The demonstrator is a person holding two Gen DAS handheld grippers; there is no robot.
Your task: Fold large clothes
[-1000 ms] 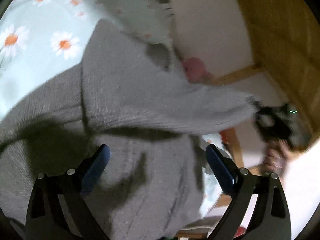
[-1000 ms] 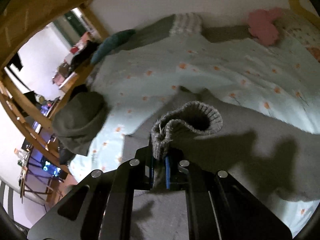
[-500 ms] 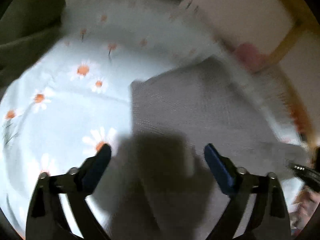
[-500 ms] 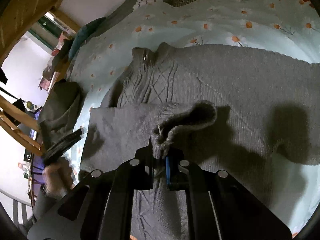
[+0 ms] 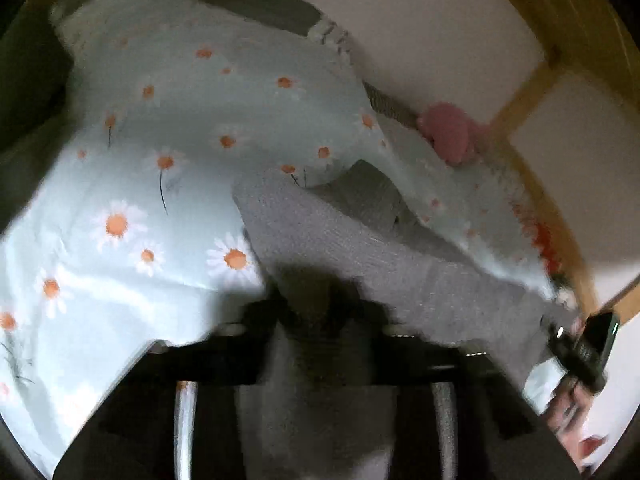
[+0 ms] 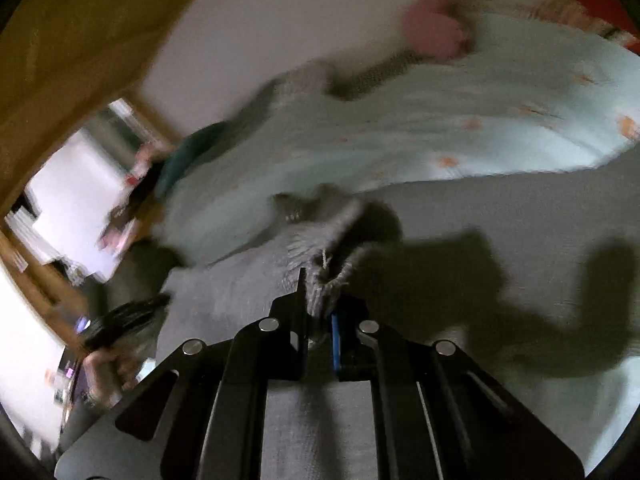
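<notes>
I read no writing; my left gripper (image 5: 320, 312) is closing from wide over the grey sweater (image 5: 360, 256), my right gripper (image 6: 320, 312) still pinches its cuff (image 6: 332, 264)

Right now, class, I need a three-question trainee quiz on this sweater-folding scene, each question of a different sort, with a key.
1. True or false: the right gripper pinches the grey sweater's ribbed cuff.
2. The bedsheet print shows: A stripes, B daisies, C stars?
3. Fill in: the soft toy by the wall is ____ in colour.

Key: 1 true; 2 B; 3 pink.
</notes>
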